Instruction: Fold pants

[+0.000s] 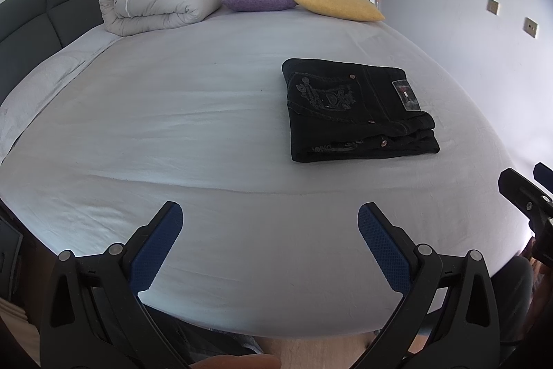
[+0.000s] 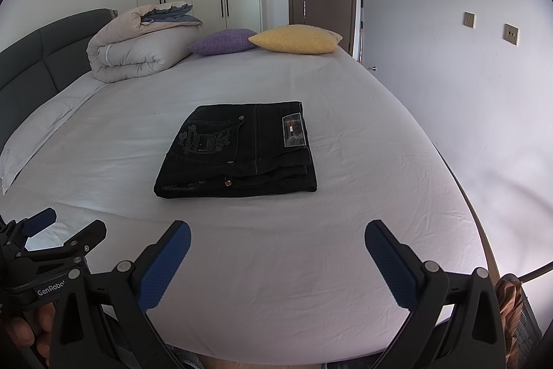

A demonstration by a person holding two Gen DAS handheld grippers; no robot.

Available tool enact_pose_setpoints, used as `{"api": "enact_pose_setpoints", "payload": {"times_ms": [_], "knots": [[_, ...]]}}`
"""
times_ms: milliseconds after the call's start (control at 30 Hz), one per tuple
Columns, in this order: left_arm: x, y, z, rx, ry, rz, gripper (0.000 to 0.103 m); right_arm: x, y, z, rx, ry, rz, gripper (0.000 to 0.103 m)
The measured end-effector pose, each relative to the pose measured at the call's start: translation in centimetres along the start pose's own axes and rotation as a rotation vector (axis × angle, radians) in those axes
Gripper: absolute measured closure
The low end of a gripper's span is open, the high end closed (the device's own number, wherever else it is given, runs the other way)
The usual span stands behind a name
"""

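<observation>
- Left wrist view: little risk is judged to remain, since the pants (image 1: 359,109) already lie as a compact folded stack on the bed (image 1: 207,134). The stack could be disturbed only if a finger were dragged across it, which would slide the upper layers off the lower ones.
- In the same view the left gripper (image 1: 269,248) is held over the near edge of the bed, well short of the pants, with its jaws spread wide and nothing between them. Part of the right gripper (image 1: 528,199) is seen at the right margin, near the pants but apart from them.
- The pants are seen as dark denim, with an embroidered pocket and a patch label on top; the layered edges face the camera.
- Right wrist view: the right gripper (image 2: 276,258) is held before the pants (image 2: 238,151), clear of them, with jaws wide and empty. The left gripper (image 2: 62,227) is seen to the left of the pants, in a hand (image 2: 24,331).
- Here the stack is seen as roughly rectangular, its lowest layer protruding slightly; a loose fold could be judged likely to spring open if nudged.
- Beyond the pants, a rolled duvet (image 2: 138,44), a purple cushion (image 2: 221,42) and a yellow cushion (image 2: 297,38) are seen.
</observation>
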State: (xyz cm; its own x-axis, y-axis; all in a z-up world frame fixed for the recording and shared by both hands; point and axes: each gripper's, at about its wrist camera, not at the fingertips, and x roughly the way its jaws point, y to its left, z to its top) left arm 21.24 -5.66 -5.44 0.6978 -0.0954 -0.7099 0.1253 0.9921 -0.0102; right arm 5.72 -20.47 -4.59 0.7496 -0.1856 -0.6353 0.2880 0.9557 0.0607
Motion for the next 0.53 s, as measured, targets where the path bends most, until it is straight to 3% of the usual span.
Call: {"api": "enact_pose_setpoints", "payload": {"times_ms": [533], "knots": [[0.21, 0.1, -0.16, -0.01, 0.014, -0.008, 0.0, 0.01, -0.17, 0.25, 0.001, 0.002, 0.0, 0.0]]}}
